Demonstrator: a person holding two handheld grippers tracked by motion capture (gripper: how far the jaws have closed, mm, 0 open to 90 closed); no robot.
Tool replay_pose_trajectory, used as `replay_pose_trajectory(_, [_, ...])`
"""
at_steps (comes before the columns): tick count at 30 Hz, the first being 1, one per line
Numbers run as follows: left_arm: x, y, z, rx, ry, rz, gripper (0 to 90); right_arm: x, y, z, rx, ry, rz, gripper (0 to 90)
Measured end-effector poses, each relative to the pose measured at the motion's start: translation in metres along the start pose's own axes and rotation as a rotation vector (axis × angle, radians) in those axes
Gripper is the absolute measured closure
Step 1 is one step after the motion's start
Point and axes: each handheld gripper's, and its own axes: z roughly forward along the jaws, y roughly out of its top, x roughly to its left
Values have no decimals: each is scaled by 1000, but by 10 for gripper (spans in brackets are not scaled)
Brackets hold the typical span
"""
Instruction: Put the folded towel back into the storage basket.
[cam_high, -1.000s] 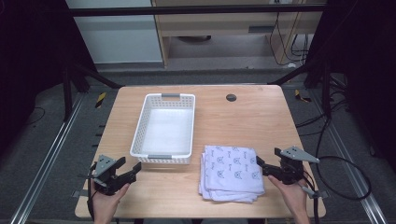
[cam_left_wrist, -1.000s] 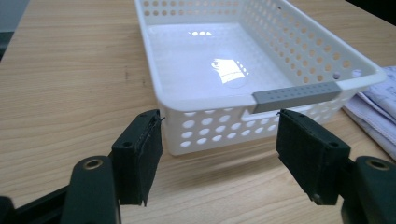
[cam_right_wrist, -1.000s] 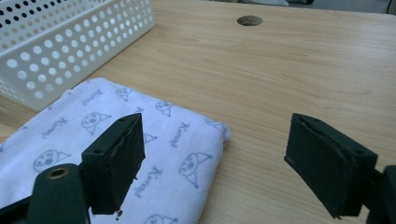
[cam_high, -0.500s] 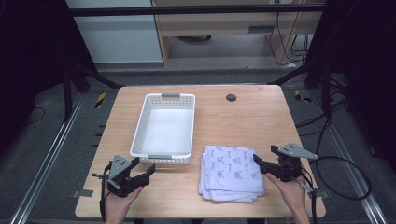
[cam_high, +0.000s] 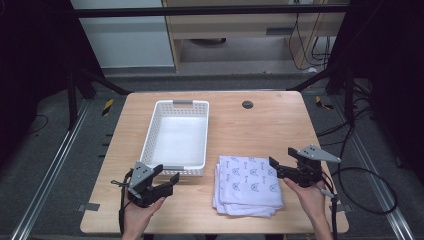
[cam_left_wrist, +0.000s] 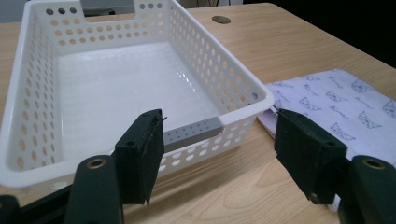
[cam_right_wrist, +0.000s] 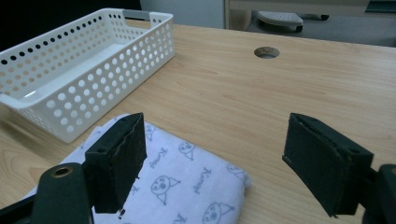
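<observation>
Left hand-held gripper (cam_high: 167, 181) sat near the worktop's (cam_high: 260, 125) front edge, jaws apart, nothing held. Over the last second it had swung in from the front-left corner toward the basket's (cam_high: 176, 135) near end, so probably lining up on the basket or the cloth. Right hand-held gripper (cam_high: 274, 166) was also gaping and empty, at the right edge of the folded cat-print cloth stack (cam_high: 247, 185); it had barely shifted. Stack lay at front right of centre, just beside the basket's near right corner, untouched: the grasp hadn't started. Farther back, the basket was empty, and a cable hole (cam_high: 247, 104) sat near the rear edge. Left gripper view showed the grey handle (cam_left_wrist: 191, 133) between its jaws and the perforated walls up close. Right gripper view showed the cloth's folded corner (cam_right_wrist: 233, 179) under its jaws.
</observation>
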Motion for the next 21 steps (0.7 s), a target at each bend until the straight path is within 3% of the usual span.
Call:
replay_pose_trajectory(5, [-7, 5, 3, -9, -10, 4, 328, 0, 8, 2, -13, 9, 13, 209])
replay_pose_trajectory(21, [-50, 12, 29, 19, -80, 87, 337, -6, 16, 12, 4, 14, 14, 226])
